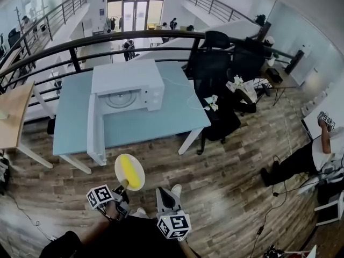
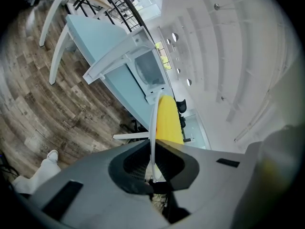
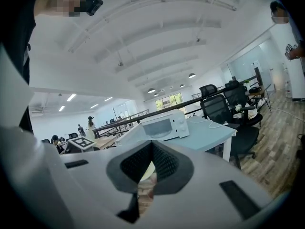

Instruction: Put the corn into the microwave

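Ahead of your left gripper [image 1: 122, 190], well apart: microwave [image 1: 129, 85], door [image 1: 97, 128] open. It grips plate [image 1: 122, 168] with corn [image 1: 132, 175]; right gripper [image 1: 163, 192] closed, empty. Carry, insertion remain.

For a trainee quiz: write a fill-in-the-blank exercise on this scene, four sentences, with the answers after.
1. The left gripper has its jaws shut on the rim of a white ____.
2. On that dish lies a yellow cob of ____.
3. The microwave has its door standing ____.
4. The right gripper holds ____.
Missing words: plate; corn; open; nothing.
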